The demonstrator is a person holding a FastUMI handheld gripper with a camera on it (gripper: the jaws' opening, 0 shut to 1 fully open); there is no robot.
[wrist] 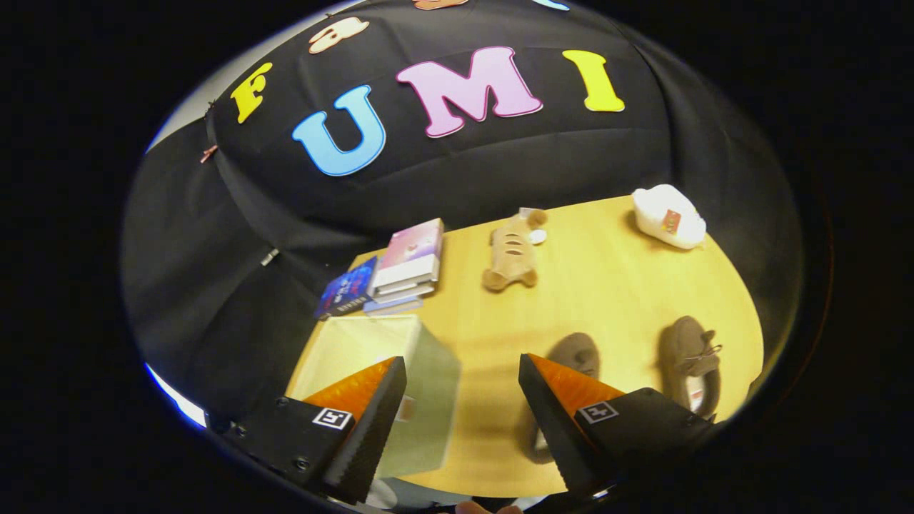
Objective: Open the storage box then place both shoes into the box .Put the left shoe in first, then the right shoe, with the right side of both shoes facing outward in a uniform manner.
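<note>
My gripper (463, 407) hangs above the light wooden table (614, 285) with its two fingers spread wide, nothing between them but bare tabletop, and neither finger touching anything.

Under and just ahead of my left finger (368, 421) sits the pale green fabric storage box (421, 385), a cube with a cream-coloured top face; from up here I cannot tell whether that top is a closed lid or the open inside. Its near right wall reaches partly into the gap between the fingers.

Behind my right finger (564, 421) lies the first brown suede shoe (577, 353), partly hidden by that finger, its toe end showing just beyond the tip. To the outside of the right finger, near the first shoe but apart from it, lies the second brown suede lace-up shoe (691, 360), its opening and pale insole turned toward me. I cannot say which is left and which is right.

Well beyond the fingers, a stack of books (405, 268) rests past the box, with a dark blue book (348, 289) leaning beside it. A tan plush toy animal (513, 250) lies beyond the gap, and a white plush toy (668, 216) sits far off past the right finger, near the table's far edge.
</note>
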